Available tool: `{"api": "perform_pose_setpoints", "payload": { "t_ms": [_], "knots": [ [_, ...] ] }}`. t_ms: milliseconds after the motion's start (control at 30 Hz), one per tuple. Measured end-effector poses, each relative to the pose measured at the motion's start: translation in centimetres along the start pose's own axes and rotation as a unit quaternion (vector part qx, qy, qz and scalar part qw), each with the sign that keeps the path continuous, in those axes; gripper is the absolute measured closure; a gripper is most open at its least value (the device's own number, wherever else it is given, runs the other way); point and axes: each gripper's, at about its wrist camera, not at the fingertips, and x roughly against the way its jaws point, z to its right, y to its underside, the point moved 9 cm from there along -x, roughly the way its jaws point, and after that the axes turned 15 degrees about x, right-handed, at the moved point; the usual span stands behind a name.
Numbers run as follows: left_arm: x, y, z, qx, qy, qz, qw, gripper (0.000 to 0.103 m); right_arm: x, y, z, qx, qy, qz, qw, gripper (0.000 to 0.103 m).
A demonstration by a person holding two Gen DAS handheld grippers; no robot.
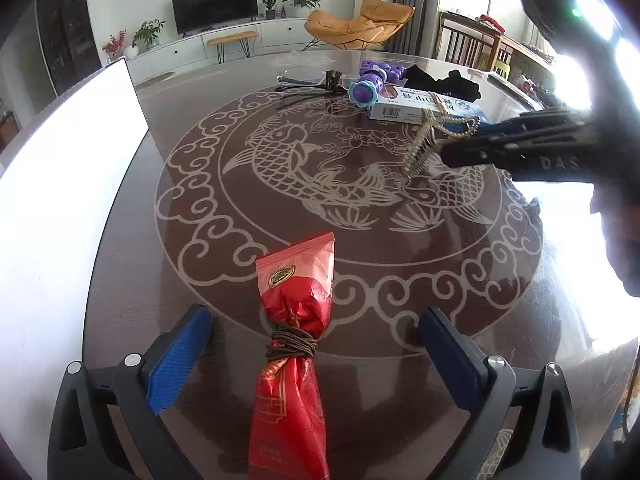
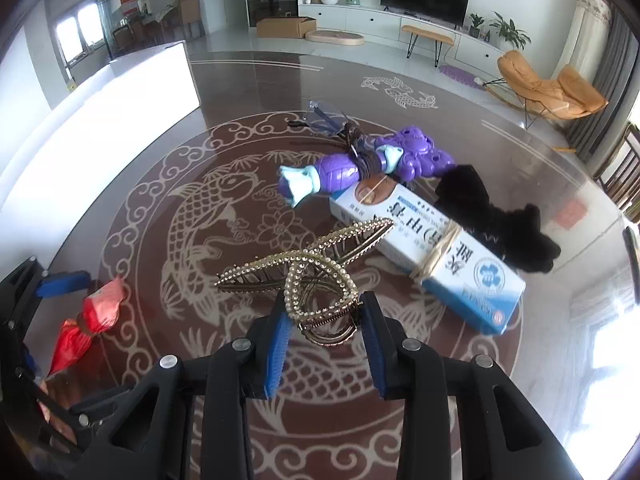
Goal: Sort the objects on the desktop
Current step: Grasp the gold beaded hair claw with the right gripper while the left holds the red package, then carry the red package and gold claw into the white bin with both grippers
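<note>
My right gripper (image 2: pixel 324 314) is shut on a gold rhinestone hair claw clip (image 2: pixel 308 276) and holds it above the table; both also show in the left wrist view, the gripper (image 1: pixel 460 144) and the clip (image 1: pixel 428 136). My left gripper (image 1: pixel 316 344) is open around a red snack bag tied with brown cord (image 1: pixel 294 344), which lies on the table between the pads without touching them. The bag also shows in the right wrist view (image 2: pixel 88 324).
A white box (image 1: pixel 68 184) stands at the table's left. At the far side lie a purple toy (image 2: pixel 360 164), a white-and-blue carton tied with twine (image 2: pixel 428 256), a black cloth (image 2: pixel 492 216) and glasses (image 2: pixel 324 116). The round table (image 1: pixel 192 216) has a fish pattern.
</note>
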Motion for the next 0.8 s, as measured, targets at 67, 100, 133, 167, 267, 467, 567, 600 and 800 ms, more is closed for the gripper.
{"api": "perform_pose_setpoints", "payload": {
  "t_ms": [67, 100, 133, 167, 267, 467, 567, 600, 800],
  "knots": [
    [0.0, 0.0, 0.1, 0.001, 0.000, 0.000, 1.0000, 0.000, 1.2, 2.4, -0.7, 0.006, -0.011, -0.001, 1.000, 0.070],
    [0.0, 0.0, 0.1, 0.001, 0.000, 0.000, 1.0000, 0.000, 1.8, 3.7, -1.1, 0.011, -0.016, -0.003, 1.000, 0.070],
    [0.0, 0.0, 0.1, 0.001, 0.000, 0.000, 1.0000, 0.000, 2.4, 5.0, -1.3, 0.015, -0.023, -0.003, 1.000, 0.070],
    [0.0, 0.0, 0.1, 0.001, 0.000, 0.000, 1.0000, 0.000, 3.0, 6.4, -1.4, 0.021, -0.030, -0.001, 0.999, 0.070],
    [0.0, 0.0, 0.1, 0.001, 0.000, 0.000, 1.0000, 0.000, 4.6, 10.0, -0.7, 0.043, -0.010, 0.001, 0.999, 0.065],
    [0.0, 0.0, 0.0, 0.001, 0.000, 0.000, 1.0000, 0.000, 8.7, 13.6, 1.2, -0.060, 0.009, 0.035, 0.998, 0.021],
    [0.0, 0.0, 0.0, 0.001, 0.000, 0.000, 1.0000, 0.000, 8.6, 13.3, 0.6, -0.127, -0.004, 0.041, 0.991, 0.015],
    [0.0, 0.0, 0.0, 0.001, 0.000, 0.000, 1.0000, 0.000, 8.0, 12.9, 0.4, -0.147, -0.004, 0.037, 0.988, 0.015],
    [0.0, 0.1, 0.1, -0.004, 0.005, -0.003, 1.0000, 0.000, 3.4, 9.4, -0.4, -0.194, 0.061, 0.000, 0.979, 0.011]
  ]
}}
